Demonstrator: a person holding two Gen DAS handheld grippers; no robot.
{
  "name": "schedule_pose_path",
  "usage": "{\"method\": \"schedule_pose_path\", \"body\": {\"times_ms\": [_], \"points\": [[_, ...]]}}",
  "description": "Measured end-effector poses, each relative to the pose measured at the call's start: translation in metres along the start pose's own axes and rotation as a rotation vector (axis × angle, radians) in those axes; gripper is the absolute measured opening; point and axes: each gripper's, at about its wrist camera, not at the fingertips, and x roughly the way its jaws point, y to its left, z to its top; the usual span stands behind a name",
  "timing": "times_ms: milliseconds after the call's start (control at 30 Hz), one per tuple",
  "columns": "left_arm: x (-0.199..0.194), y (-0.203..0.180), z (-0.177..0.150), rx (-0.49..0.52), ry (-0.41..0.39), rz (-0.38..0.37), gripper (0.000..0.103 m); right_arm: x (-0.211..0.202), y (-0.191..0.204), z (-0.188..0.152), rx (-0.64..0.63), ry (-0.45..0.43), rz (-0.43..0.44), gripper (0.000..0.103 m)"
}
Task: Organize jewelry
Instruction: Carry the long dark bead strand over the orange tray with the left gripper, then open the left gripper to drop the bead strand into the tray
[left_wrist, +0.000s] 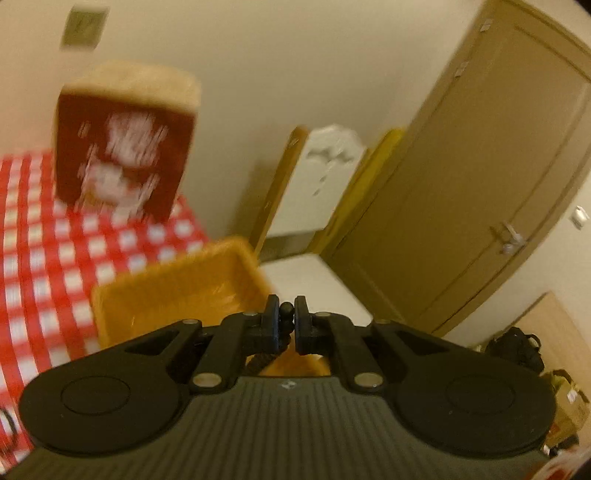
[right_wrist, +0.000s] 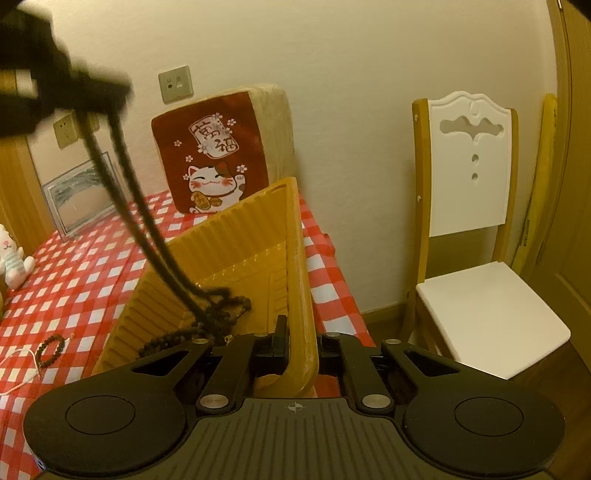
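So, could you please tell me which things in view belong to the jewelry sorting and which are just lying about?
Part of the job:
- left gripper, shut on the dark bead string
- right gripper, shut on the yellow tray's rim
- small bead bracelet on the checked cloth

Just lying about:
- cat cushion
- white chair
- plush toy
- framed picture

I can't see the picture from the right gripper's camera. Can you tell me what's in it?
The right gripper pinches the rim of a yellow tray on a red checked tablecloth. The left gripper, blurry at top left, dangles a dark bead necklace into it. A small bracelet lies beside the tray.
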Motion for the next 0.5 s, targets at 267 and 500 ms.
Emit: {"method": "schedule_pose_path", "body": {"times_ms": [267, 500], "points": [[0.046, 0.032, -0.043, -0.052, 0.116, 0.093, 0.008, 0.0, -0.001, -0.003, 0.0, 0.011, -0.002, 0.007], [0.044, 0.039, -0.062, -0.037, 0.127, 0.143, 0.032, 0.0, -0.001, -0.004, 0.001, 0.017, -0.006, 0.007]]}}
